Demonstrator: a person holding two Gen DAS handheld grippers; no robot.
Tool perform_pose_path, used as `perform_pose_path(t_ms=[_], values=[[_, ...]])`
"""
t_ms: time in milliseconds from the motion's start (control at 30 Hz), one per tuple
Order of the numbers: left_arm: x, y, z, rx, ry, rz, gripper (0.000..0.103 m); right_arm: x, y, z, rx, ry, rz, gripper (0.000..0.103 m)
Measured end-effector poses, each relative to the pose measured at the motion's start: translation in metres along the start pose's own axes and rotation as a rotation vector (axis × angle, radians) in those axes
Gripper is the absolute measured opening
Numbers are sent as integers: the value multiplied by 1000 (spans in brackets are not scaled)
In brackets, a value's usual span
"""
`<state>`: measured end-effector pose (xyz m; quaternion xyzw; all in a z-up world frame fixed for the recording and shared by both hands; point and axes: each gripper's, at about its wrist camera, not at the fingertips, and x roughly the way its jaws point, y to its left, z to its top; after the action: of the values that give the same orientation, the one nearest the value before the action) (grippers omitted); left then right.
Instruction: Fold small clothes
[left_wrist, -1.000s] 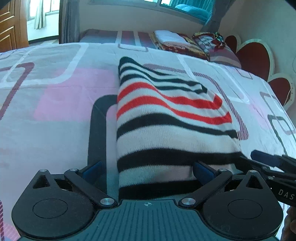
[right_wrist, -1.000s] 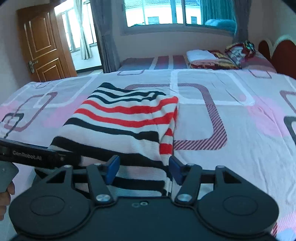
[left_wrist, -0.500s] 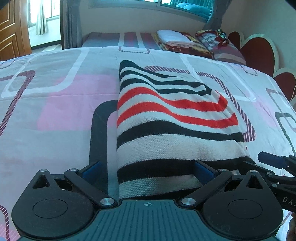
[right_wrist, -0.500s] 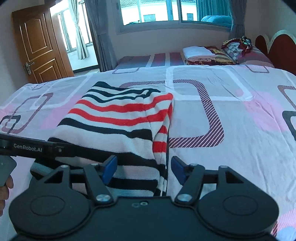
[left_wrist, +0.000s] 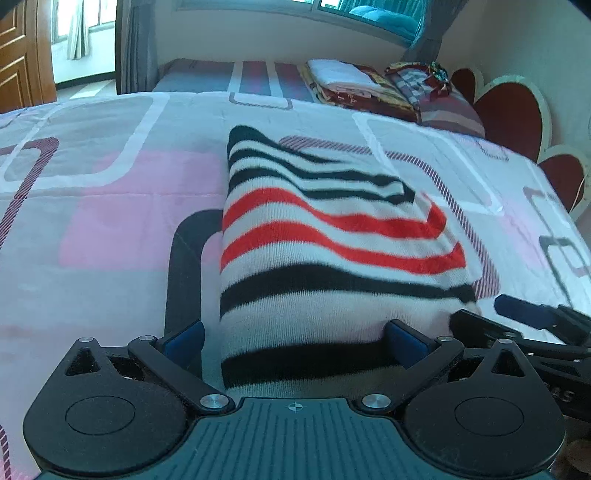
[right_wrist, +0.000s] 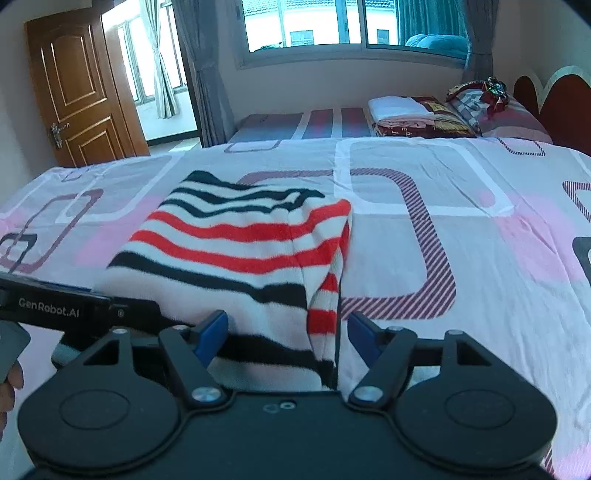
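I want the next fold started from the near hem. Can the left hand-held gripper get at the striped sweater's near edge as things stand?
Probably yes: the left hand-held gripper is open with the striped sweater already lying between its fingers, and nothing blocks it.

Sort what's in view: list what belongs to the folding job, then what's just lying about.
Job:
striped sweater
left gripper, open around its near edge
right gripper, open at the same edge
bed it lies on

Lying about:
folded linens
pillow
wooden door
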<state>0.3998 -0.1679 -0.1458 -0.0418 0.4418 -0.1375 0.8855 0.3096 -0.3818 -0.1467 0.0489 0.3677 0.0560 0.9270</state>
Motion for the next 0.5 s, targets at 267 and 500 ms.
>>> perform_pose_path(t_ms=[267, 500], values=[[27, 14, 12, -68, 25, -61, 103, 29, -4, 18, 54, 16, -41, 79], [49, 17, 14, -110, 57, -124, 103, 53, -11, 17, 121, 42, -32, 82]])
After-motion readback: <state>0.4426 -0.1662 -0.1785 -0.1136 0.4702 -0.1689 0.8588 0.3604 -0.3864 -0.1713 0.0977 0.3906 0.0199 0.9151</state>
